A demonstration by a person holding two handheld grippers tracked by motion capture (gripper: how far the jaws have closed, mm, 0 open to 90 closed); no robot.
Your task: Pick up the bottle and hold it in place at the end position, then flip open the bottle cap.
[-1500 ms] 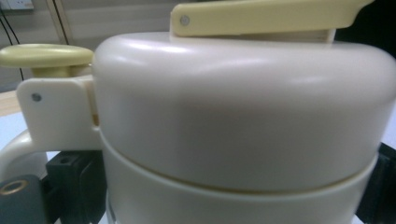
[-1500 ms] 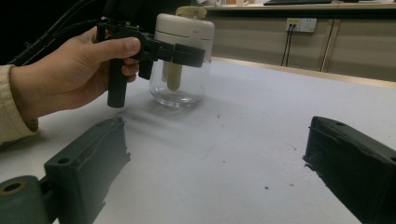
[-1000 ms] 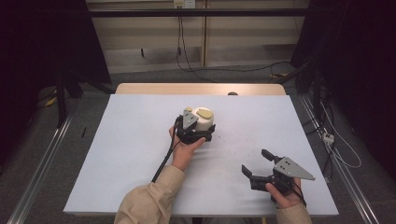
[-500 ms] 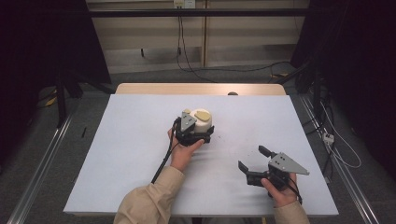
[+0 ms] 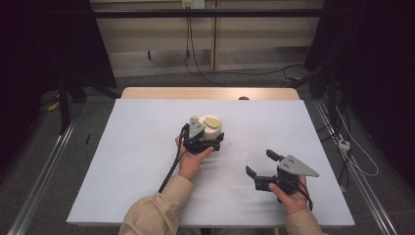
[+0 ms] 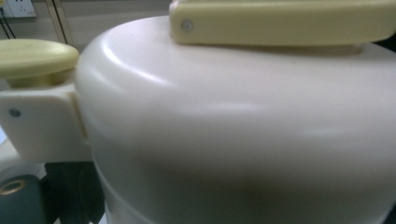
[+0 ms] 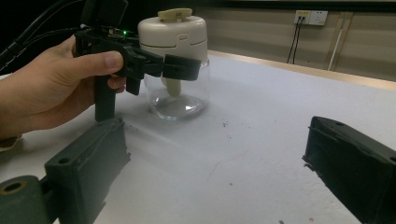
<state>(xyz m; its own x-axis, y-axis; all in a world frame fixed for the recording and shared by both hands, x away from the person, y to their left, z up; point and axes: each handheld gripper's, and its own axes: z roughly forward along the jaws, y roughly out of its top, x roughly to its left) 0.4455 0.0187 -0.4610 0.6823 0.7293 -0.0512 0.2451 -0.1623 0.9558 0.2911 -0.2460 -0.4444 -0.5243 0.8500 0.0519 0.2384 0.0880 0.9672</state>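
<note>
A small jar (image 5: 212, 127) with a cream lid, a pale yellow top handle and a clear glass base (image 7: 177, 100) stands upright in the middle of the white table (image 5: 137, 152). My left gripper (image 5: 209, 143) reaches it from the near side, one jaw on each side, just below the lid. It looks shut on the jar. Up close in the left gripper view, the cream lid (image 6: 233, 130) looms very near. My right gripper (image 5: 260, 161) hovers near the table's front right, open, with bare table between its jaws (image 7: 219, 154).
Bare white table surface lies between the two grippers and to the left. A wooden edge (image 5: 210, 93) runs along the table's far side. Cables and wall sockets (image 7: 308, 17) are behind it. Metal floor rails (image 5: 44, 166) flank the table.
My right gripper has drifted slightly left and forward, still open. The left gripper and the jar have stayed in place.
</note>
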